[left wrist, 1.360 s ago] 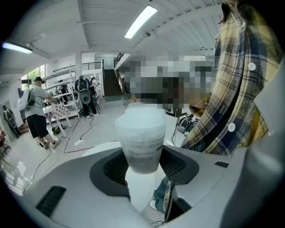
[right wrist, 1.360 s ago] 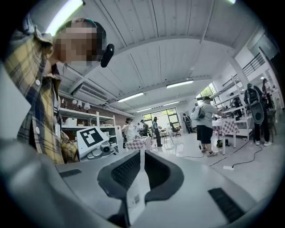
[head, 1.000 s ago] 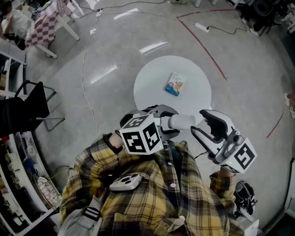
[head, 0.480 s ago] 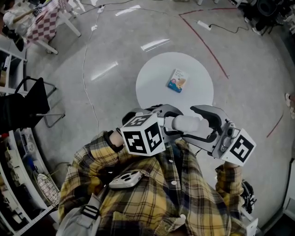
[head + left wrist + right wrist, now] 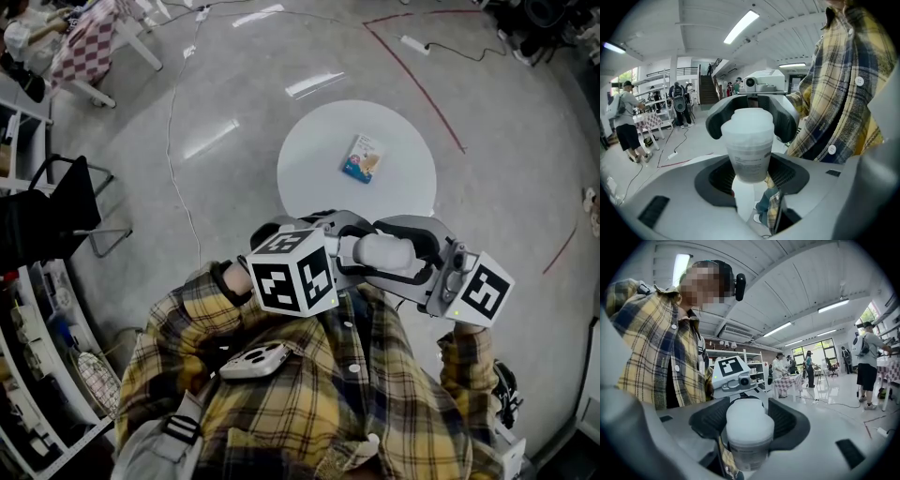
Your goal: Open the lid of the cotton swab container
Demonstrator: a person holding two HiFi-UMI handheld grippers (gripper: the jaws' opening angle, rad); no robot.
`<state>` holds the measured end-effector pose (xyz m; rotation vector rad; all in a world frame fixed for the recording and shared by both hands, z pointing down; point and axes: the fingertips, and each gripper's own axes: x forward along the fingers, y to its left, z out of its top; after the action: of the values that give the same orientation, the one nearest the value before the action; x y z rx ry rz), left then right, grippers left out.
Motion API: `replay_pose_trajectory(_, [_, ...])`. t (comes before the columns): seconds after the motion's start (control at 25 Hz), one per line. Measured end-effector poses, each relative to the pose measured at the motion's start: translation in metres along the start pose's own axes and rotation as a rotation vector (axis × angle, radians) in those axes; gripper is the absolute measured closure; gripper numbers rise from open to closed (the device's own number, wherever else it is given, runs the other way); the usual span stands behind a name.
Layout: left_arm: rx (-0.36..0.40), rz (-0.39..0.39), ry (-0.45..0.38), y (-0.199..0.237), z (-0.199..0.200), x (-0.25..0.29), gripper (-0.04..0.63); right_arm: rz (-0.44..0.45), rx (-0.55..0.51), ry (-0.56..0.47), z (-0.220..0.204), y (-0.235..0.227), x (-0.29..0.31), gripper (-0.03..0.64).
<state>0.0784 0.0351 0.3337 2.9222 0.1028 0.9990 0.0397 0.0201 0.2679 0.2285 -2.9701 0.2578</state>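
1 cotton swab container (image 5: 382,251), lid (image 5: 749,420) on

Two grippers, the left gripper (image 5: 356,247) and right gripper (image 5: 390,251), one cotton swab container (image 5: 380,251), one round table (image 5: 314,164), one packet (image 5: 362,157).

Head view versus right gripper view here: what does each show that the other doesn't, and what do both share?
Only the head view: the round white table with a small blue packet on it. Only the right gripper view: the ceiling lights and the far windows. Both: the cotton swab container, gripped by the left gripper, its lid end inside the right gripper, whose jaws have just been closing and stand clear of it; also the plaid shirt.
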Motion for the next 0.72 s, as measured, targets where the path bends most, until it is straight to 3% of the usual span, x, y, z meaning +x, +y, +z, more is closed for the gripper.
replay_pose_trajectory(0.12, [0.001, -0.012, -0.002, -0.0004, 0.0014, 0.0011, 0.370, 0.002, -0.003, 0.004, -0.0016, 0.0001, -0.0007, 0.377])
replay_pose_trajectory(0.72, [0.010, -0.019, 0.029, 0.0002, -0.0044, 0.0077, 0.371, 0.005, 0.022, 0.054, -0.0107, -0.0018, -0.0002, 0.387])
